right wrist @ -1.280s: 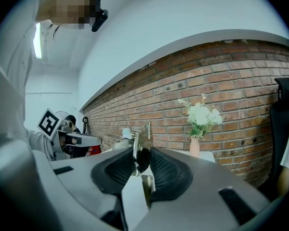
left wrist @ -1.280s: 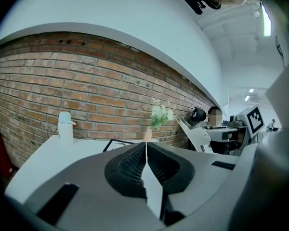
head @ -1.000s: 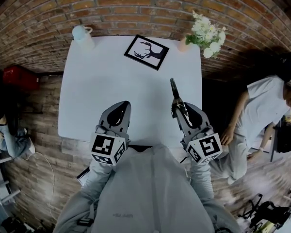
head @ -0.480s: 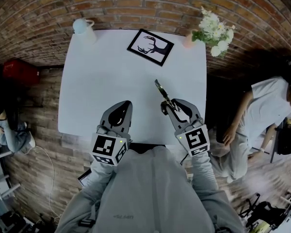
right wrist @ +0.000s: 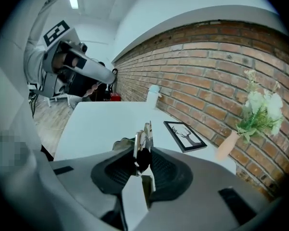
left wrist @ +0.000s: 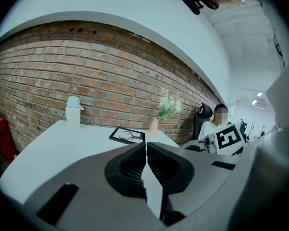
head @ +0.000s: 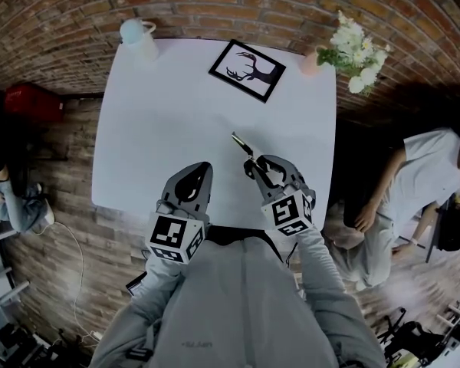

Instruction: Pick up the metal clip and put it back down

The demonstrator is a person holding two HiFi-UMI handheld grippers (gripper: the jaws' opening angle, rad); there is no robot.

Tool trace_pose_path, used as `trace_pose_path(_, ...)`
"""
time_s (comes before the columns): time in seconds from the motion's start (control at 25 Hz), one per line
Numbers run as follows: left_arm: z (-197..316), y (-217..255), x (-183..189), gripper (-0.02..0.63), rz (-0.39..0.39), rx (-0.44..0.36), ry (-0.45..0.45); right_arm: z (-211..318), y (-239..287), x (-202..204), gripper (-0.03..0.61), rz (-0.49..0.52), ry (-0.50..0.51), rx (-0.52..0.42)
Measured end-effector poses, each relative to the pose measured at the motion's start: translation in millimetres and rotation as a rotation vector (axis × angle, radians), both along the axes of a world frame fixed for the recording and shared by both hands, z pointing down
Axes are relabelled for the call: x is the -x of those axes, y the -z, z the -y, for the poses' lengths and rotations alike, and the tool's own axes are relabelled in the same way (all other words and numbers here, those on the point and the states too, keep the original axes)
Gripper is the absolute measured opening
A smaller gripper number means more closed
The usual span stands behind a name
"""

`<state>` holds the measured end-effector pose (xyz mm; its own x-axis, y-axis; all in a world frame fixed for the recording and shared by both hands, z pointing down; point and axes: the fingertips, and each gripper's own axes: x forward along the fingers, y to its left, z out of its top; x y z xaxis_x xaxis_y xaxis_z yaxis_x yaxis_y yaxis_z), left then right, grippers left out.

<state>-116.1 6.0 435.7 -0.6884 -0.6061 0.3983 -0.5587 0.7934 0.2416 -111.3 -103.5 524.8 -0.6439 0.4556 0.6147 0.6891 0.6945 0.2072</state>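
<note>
A: Clip location?
B: Clip (right wrist: 145, 134) is clamped in the right gripper (head: 254, 165) and held above the table (head: 161, 129), toward its near edge.
A: Left?
B: Left gripper (left wrist: 146, 150) is closed, its 2 jaws pressed together, nothing held.

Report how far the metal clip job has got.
Done: the pick-up. The right gripper is clamped on the metal clip, which looks lifted clear of the white table. In hand: holding it above the table. Left: setting it back down and letting go. The left gripper is shut and empty.
</note>
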Motion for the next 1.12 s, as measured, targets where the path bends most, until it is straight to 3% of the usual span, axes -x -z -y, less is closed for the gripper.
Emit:
trace_pose_path(0.72,-9,-19,2,0.031,-0.034,0.0,0.009,-23,-69,4,0.104,-0.028,0.105,-0.207)
trace_pose_path(1.12,-11,-22,3,0.031,-0.041,0.002,0.012,-29,-81,6,0.109,-0.019,0.152,-0.258)
